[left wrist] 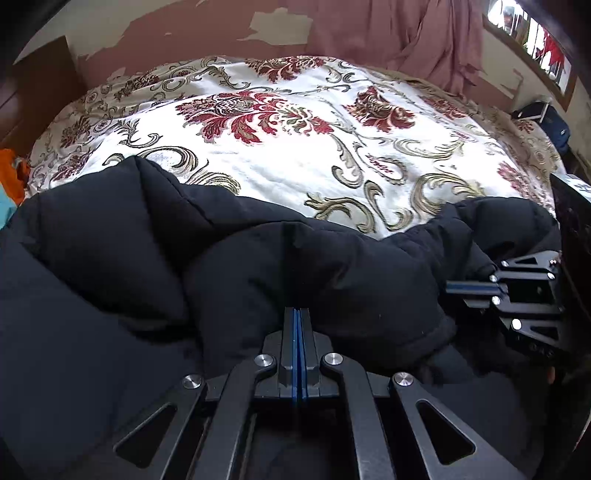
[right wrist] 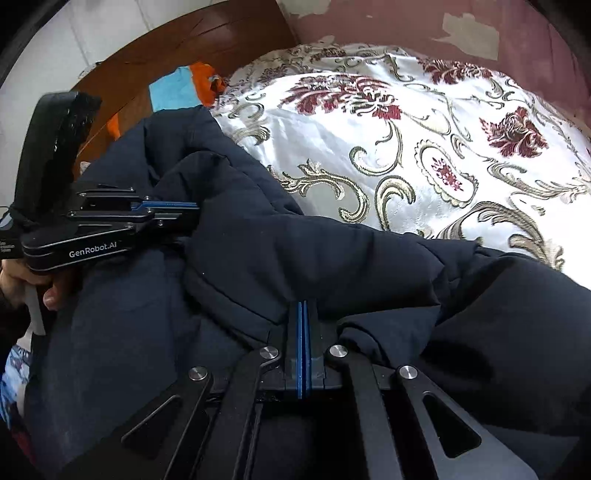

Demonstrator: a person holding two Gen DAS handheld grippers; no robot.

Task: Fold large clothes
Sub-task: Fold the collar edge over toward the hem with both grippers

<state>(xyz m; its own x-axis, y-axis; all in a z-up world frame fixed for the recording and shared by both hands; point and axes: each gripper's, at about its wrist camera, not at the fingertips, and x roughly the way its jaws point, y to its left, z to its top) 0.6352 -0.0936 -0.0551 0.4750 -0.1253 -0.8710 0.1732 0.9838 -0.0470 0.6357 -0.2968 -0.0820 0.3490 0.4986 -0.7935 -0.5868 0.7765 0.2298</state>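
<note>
A large black padded jacket (left wrist: 110, 258) lies bunched along the near edge of a bed. Seen in the right wrist view, the jacket (right wrist: 295, 251) looks dark navy, with a folded flap on top. My left gripper (left wrist: 298, 310) has its blue pads pressed together, and a pinched fold of the jacket rises from its tips. The right wrist view has the left gripper (right wrist: 197, 211) at the far left, tips against the fabric. My right gripper (right wrist: 303, 302) is shut where jacket creases gather; it also shows as the right gripper (left wrist: 448, 288) at the jacket's right end.
The floral white, red and gold bedspread (left wrist: 295, 166) stretches beyond the jacket. A wooden headboard (right wrist: 147, 48) with an orange and blue cloth (right wrist: 184, 88) stands at the left end. A pink curtain (left wrist: 406, 33) hangs behind. A hand (right wrist: 22, 284) holds the left gripper's handle.
</note>
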